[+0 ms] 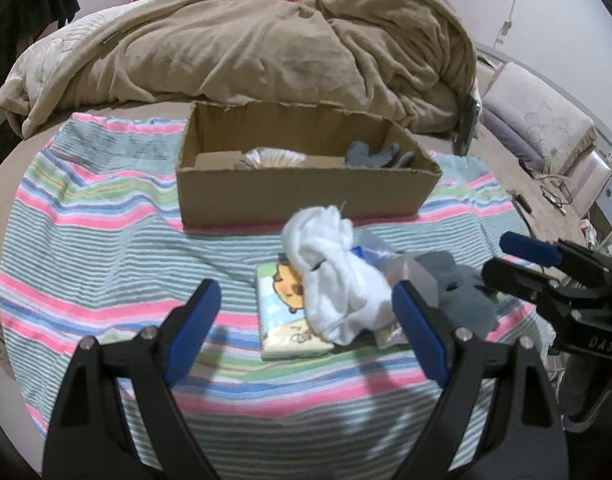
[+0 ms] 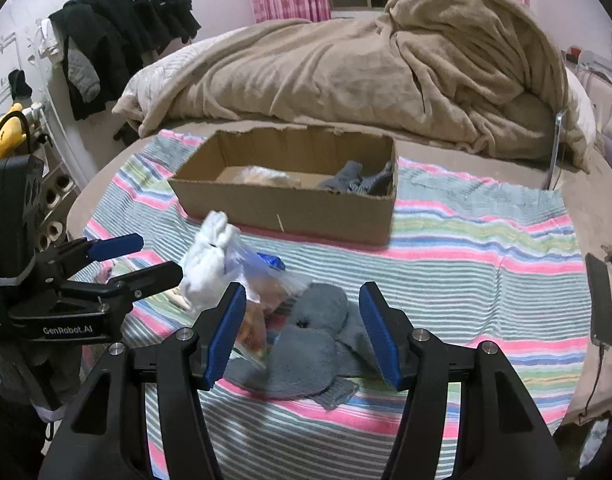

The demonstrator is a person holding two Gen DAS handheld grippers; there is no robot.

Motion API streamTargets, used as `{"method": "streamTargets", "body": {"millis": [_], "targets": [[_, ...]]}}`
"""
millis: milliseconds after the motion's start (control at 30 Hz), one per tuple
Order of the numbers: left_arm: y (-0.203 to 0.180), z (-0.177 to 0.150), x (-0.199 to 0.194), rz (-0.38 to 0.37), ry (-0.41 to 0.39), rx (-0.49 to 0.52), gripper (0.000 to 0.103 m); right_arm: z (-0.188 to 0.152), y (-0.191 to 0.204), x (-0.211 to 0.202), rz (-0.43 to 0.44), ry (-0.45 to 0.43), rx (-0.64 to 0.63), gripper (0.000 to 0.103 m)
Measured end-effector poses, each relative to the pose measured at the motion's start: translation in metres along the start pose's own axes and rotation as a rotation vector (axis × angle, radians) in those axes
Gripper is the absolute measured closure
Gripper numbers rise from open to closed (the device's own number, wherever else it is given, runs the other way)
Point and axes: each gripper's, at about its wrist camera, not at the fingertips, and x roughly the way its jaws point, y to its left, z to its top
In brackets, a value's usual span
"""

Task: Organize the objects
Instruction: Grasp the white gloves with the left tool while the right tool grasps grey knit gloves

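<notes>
Both grippers released, jaws apart: left gripper [image 1: 306, 312] near white sock [image 1: 334, 280], right gripper [image 2: 302, 320] around grey sock [image 2: 306, 344], both socks in front of box [image 1: 306, 192].

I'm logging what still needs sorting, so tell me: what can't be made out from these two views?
- Pale item in the cardboard box: front wall hides its lower part in both views; blurred in right wrist view.
- Cartoon packet: white sock covers part in left wrist view.
- Clear bag: contents blurred, behind the right gripper finger.
- Grey sock: far end hidden by that gripper.
</notes>
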Motion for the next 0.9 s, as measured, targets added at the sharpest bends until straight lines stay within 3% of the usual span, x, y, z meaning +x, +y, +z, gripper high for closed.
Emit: {"method": "streamTargets", "body": {"millis": [600, 667, 733, 900], "targets": [[-0.004, 0.009, 0.034, -0.027, 0.05, 0.011, 0.015, -0.019, -0.018, 0.047, 0.009, 0.116, 0.026, 0.041], [-0.001, 0.008, 0.04, -0.047, 0.063, -0.004, 0.019, -0.021, -0.02, 0.05, 0.018, 0.123, 0.032, 0.041], [0.0, 0.007, 0.043, -0.049, 0.072, -0.013, 0.03, -0.022, -0.02, 0.051, 0.025, 0.127, 0.033, 0.041], [-0.001, 0.006, 0.039, -0.049, 0.046, -0.006, 0.048, -0.024, -0.017, 0.052, 0.037, 0.128, 0.021, 0.044]]}}
